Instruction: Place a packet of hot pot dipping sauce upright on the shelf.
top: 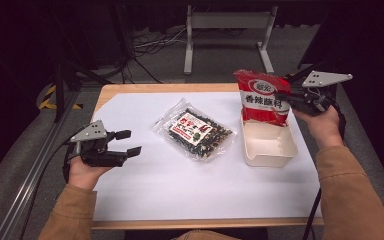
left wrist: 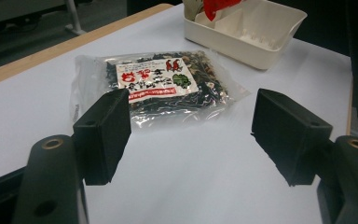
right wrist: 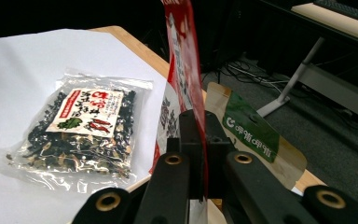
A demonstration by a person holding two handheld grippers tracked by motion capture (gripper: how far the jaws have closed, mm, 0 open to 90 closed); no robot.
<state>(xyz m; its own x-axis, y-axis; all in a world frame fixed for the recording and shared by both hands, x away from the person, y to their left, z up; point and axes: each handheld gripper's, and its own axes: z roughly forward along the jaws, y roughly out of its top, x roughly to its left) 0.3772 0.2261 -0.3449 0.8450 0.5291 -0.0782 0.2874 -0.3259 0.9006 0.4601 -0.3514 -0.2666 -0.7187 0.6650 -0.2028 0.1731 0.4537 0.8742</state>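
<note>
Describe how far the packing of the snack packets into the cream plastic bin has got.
Done: nothing lies flat in the cream plastic bin yet. In hand: the right gripper is shut on the red foil packet, upright at the bin's far end. Left: the clear packet of dark dried mix on the white sheet, before the open left gripper.

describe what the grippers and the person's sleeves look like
Both the left gripper and right gripper are black, each topped by a grey three-cornered plate dotted with small holes and trailing a black cable. Their jaws have blocky black pads and brass-coloured pivot rings. The sleeves are tan-brown.
</note>
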